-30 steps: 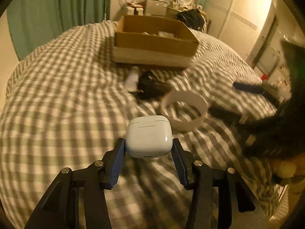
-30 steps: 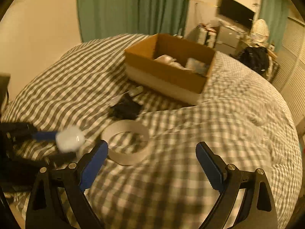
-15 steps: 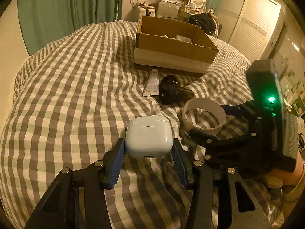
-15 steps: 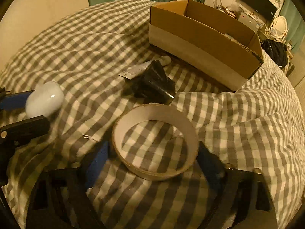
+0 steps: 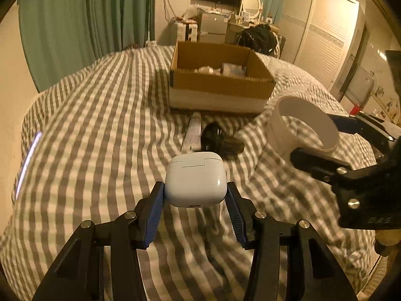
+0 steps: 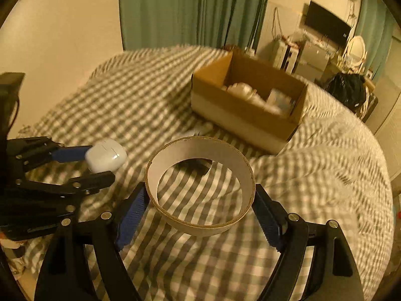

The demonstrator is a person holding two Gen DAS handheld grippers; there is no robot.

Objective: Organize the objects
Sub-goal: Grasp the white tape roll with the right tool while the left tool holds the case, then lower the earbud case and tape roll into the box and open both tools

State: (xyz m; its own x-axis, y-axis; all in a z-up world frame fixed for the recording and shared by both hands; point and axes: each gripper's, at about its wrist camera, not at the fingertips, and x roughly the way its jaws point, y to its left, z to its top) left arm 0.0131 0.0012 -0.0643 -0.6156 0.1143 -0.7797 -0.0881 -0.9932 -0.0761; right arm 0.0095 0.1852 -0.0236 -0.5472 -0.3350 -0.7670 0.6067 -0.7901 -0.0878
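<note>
My left gripper [image 5: 195, 195] is shut on a white earbuds case [image 5: 196, 179] and holds it above the checked bed; it also shows in the right wrist view [image 6: 106, 154]. My right gripper [image 6: 200, 209] is shut on a wide cardboard tape ring [image 6: 200, 215] and holds it lifted off the bed; the ring shows at the right of the left wrist view [image 5: 304, 125]. An open cardboard box [image 5: 220, 86] with several pale items inside stands further back on the bed, and shows in the right wrist view [image 6: 246, 118].
A white tube [image 5: 193, 131] and a black object [image 5: 220, 141] lie on the checked cover [image 5: 100, 138] just before the box. Green curtains [image 5: 82, 17], a TV, a black bag and cluttered furniture stand behind the bed.
My right gripper closed on the tape ring and lifted it off the bed. My left gripper kept the earbuds case and rose, with the box now straight ahead.
</note>
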